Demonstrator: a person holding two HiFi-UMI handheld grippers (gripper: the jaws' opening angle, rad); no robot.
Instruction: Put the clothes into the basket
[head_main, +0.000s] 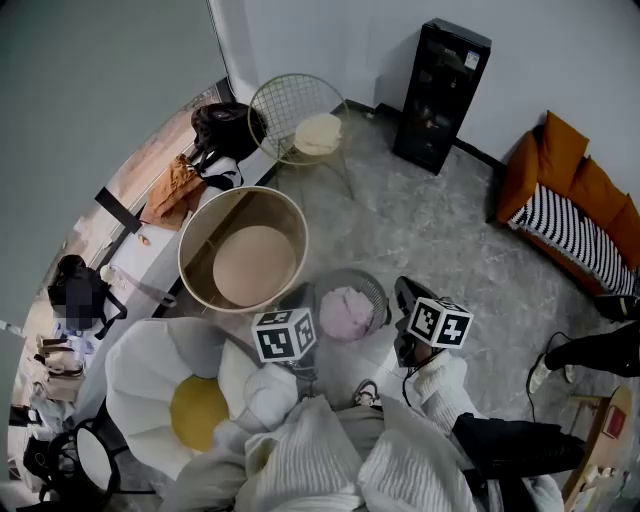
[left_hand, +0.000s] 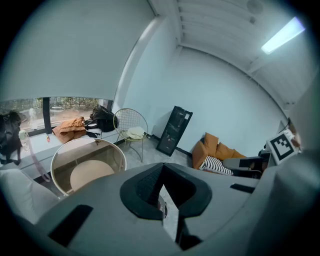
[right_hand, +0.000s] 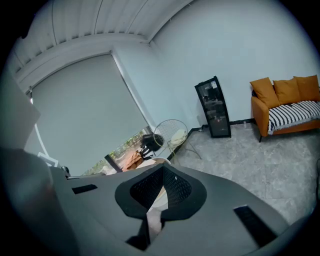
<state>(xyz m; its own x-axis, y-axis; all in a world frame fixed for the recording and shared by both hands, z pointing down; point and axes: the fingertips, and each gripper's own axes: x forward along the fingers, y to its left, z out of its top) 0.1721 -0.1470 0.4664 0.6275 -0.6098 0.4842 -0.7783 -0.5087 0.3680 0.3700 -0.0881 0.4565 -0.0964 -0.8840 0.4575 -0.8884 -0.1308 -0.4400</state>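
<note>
In the head view a round wire basket (head_main: 372, 290) stands on the floor straight ahead, with a pale lilac garment (head_main: 345, 310) bunched inside it. My left gripper (head_main: 298, 298) is at the basket's left rim, ahead of its marker cube (head_main: 284, 335). My right gripper (head_main: 404, 292) is at the basket's right side, ahead of its cube (head_main: 439, 322). In their own views the left gripper (left_hand: 162, 189) and the right gripper (right_hand: 161, 189) both have their jaws drawn together, with no cloth visible between them. An orange-brown garment (head_main: 170, 190) lies on the window ledge.
A large round beige tub-shaped table (head_main: 243, 250) stands left of the basket, a wire chair (head_main: 295, 120) behind it. A black cabinet (head_main: 440, 95) is at the far wall, an orange sofa (head_main: 585, 190) with a striped throw at the right. A white flower-shaped cushion (head_main: 150, 385) lies near left.
</note>
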